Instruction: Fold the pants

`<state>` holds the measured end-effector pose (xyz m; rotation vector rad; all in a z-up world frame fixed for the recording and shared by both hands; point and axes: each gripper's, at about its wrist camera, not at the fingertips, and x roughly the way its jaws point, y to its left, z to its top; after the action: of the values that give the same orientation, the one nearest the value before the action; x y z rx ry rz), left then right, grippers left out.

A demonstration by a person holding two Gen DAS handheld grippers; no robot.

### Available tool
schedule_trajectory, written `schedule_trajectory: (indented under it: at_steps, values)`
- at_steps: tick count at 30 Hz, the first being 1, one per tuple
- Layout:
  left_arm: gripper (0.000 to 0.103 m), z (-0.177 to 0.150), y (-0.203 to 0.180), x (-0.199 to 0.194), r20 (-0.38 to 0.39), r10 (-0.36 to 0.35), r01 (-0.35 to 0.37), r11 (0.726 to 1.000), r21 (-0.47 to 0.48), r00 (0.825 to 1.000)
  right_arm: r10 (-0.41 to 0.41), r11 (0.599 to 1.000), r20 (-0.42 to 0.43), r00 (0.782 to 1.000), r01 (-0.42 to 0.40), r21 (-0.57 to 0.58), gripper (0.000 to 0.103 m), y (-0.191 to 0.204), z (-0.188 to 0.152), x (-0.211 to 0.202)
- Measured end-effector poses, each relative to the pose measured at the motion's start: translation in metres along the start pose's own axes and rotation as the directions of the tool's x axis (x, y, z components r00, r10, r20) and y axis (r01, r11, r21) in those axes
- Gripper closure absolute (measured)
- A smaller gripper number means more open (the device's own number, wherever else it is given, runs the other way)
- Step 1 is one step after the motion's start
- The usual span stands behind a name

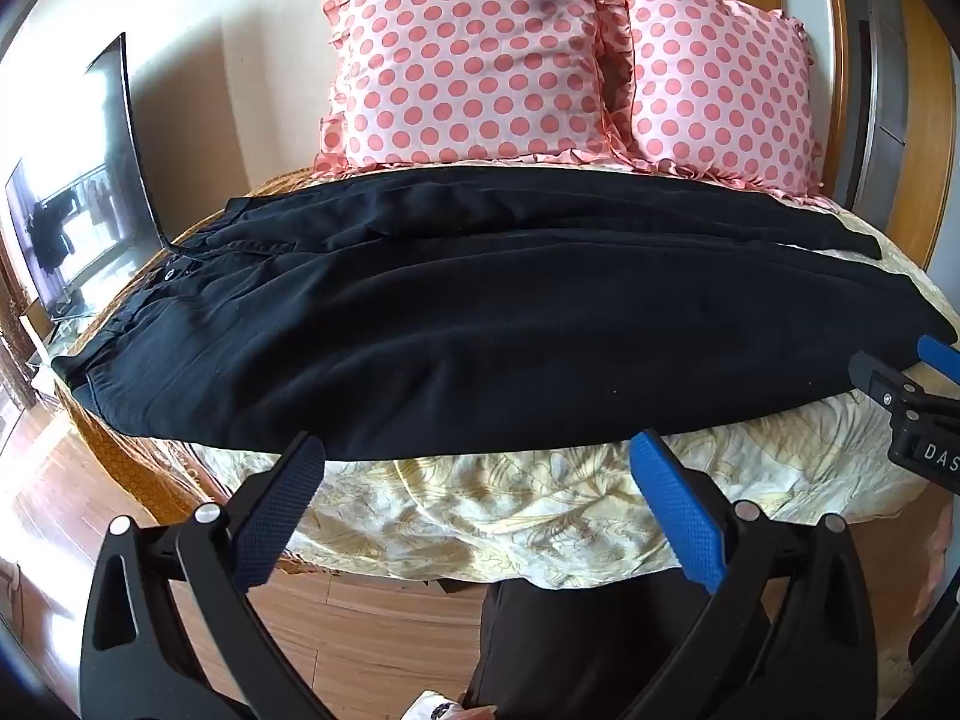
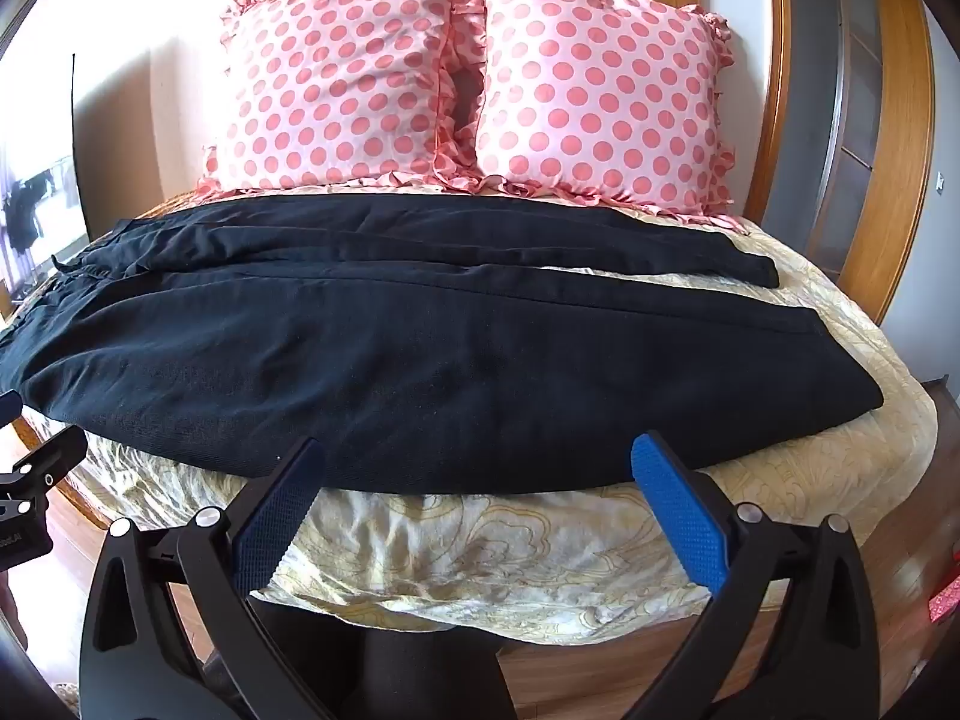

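**Both jaws open at bed edge, pants not yet gripped**

Blue pads of my left gripper (image 1: 477, 468) sit spread wide, holding nothing, just short of the near hem of the black pants (image 1: 480, 324). My right gripper (image 2: 477, 468) is the same: jaws wide apart, empty, at the near edge. Pants lie flat across the bed (image 1: 540, 516), waistband (image 1: 180, 276) to my left, leg ends (image 2: 840, 372) to my right, one leg nearer the polka-dot pillows (image 2: 468, 84). Likely step: pinch the near leg's edge. To do it well, I'd grab only pants fabric, not the floral bedspread, with the two grips well apart, then lift evenly so the near leg lands square on the far one.
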<state>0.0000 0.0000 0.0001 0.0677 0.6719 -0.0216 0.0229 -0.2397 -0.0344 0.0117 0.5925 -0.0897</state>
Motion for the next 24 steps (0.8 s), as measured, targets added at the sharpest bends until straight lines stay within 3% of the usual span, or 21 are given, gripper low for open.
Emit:
schedule_trajectory:
  at_steps: [24]
  values:
    - [0.002,-0.0056,-0.0002,0.0051,-0.014,-0.011,0.011,1.0,0.004,1.0,0.005,1.0,0.001,1.0,-0.005,0.003,0.001,0.001,-0.0002,0.0008]
